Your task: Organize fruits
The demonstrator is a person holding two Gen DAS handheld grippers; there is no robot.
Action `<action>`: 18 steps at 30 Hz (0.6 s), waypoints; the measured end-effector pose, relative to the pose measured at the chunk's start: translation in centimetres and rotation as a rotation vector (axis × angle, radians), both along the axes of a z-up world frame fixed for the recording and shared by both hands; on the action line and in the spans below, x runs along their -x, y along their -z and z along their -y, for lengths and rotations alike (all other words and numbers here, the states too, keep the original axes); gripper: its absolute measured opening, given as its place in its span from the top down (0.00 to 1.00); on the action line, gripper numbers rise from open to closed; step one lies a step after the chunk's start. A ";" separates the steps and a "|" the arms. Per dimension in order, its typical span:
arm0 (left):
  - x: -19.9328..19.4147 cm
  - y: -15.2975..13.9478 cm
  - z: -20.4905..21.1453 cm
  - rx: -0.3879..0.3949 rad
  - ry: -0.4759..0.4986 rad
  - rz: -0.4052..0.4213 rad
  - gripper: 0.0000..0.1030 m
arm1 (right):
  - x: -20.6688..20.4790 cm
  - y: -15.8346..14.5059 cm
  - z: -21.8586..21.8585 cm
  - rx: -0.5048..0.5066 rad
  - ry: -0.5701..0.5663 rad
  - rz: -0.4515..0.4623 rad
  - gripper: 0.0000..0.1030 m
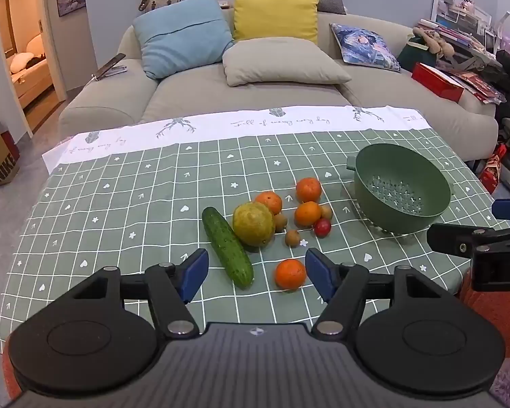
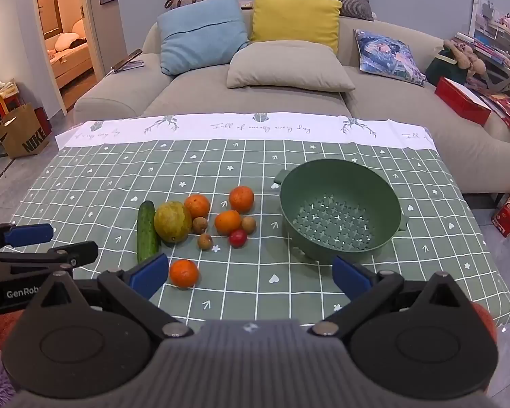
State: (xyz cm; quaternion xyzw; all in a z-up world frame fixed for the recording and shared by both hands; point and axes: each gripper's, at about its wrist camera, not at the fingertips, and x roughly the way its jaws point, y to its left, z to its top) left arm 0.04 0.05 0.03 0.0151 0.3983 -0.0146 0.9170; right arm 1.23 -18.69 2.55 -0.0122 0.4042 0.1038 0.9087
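On the green checked tablecloth (image 1: pixel 119 204) lie a cucumber (image 1: pixel 227 247), a large yellow-green fruit (image 1: pixel 253 223), several oranges, small brown fruits and a red one (image 1: pixel 322 227). One orange (image 1: pixel 290 273) lies apart, nearest me, just ahead of my open, empty left gripper (image 1: pixel 256 273). An empty green colander (image 1: pixel 402 188) stands to the right. My right gripper (image 2: pixel 251 273) is open and empty, short of the colander (image 2: pixel 340 209) and the near orange (image 2: pixel 184 273). The cucumber (image 2: pixel 146 231) lies left.
A beige sofa (image 1: pixel 255 91) with cushions stands behind the table. Each gripper shows at the edge of the other's view: right one (image 1: pixel 486 241), left one (image 2: pixel 34 248). The table's near edge is just below the grippers. A paper bag (image 2: pixel 23 136) stands on the floor left.
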 end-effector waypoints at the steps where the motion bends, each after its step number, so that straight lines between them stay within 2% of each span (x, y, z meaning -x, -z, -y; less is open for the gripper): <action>1: 0.0 0.0 0.0 0.000 -0.001 0.004 0.26 | 0.0 0.0 0.0 0.001 0.000 -0.001 0.04; 18: 0.6 0.4 0.5 -0.005 0.003 0.005 0.26 | -0.1 0.1 -0.1 0.004 0.002 -0.013 0.04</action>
